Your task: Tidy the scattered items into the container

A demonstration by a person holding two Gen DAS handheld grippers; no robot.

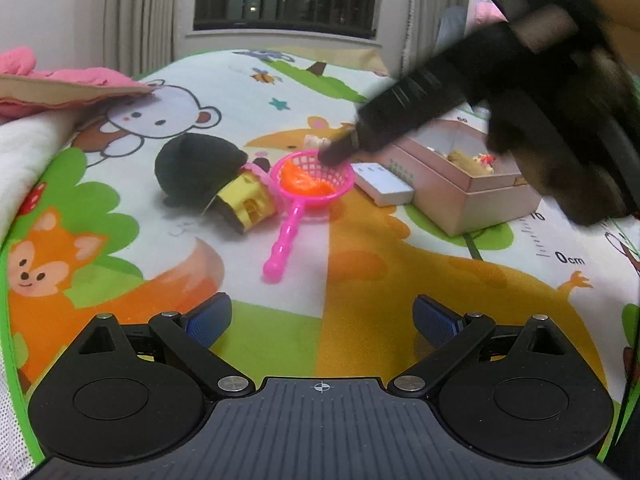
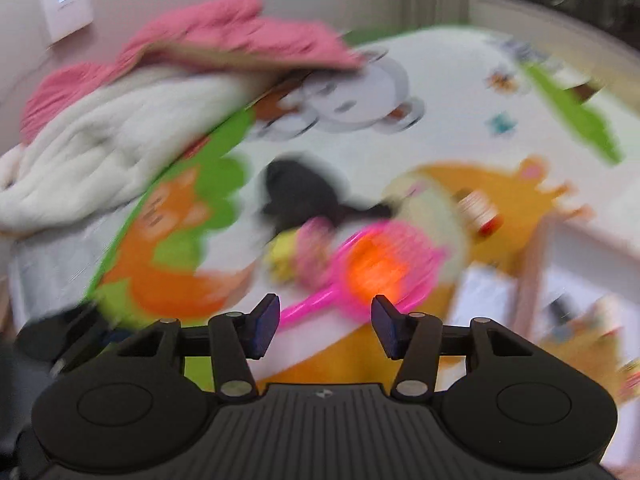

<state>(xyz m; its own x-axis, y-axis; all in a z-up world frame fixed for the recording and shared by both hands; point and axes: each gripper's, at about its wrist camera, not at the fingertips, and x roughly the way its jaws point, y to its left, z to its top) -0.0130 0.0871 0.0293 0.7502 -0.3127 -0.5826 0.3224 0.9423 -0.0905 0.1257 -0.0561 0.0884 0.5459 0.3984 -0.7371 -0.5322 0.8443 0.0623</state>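
Two grippers: left [image 1: 322, 316] and right [image 2: 325, 328], both spread apart, empty.
Net [image 1: 308, 184]: mid-mat [image 1: 400, 272], holding orange toy [image 1: 306, 182].
Box [image 1: 472, 188]: right of net.

Doll [image 1: 208, 172] left of net [image 1: 312, 178], box [image 1: 460, 184] right — lid [image 1: 384, 184] between

Left wrist view: low over the cartoon-printed foam play mat [image 1: 280, 92], facing the barred window, pink plastic scoop net [image 1: 308, 184] ahead at middle distance. Right wrist view: blurred, much nearer that net [image 2: 376, 268], angled toward the wall. Shared: net and surrounding mat.
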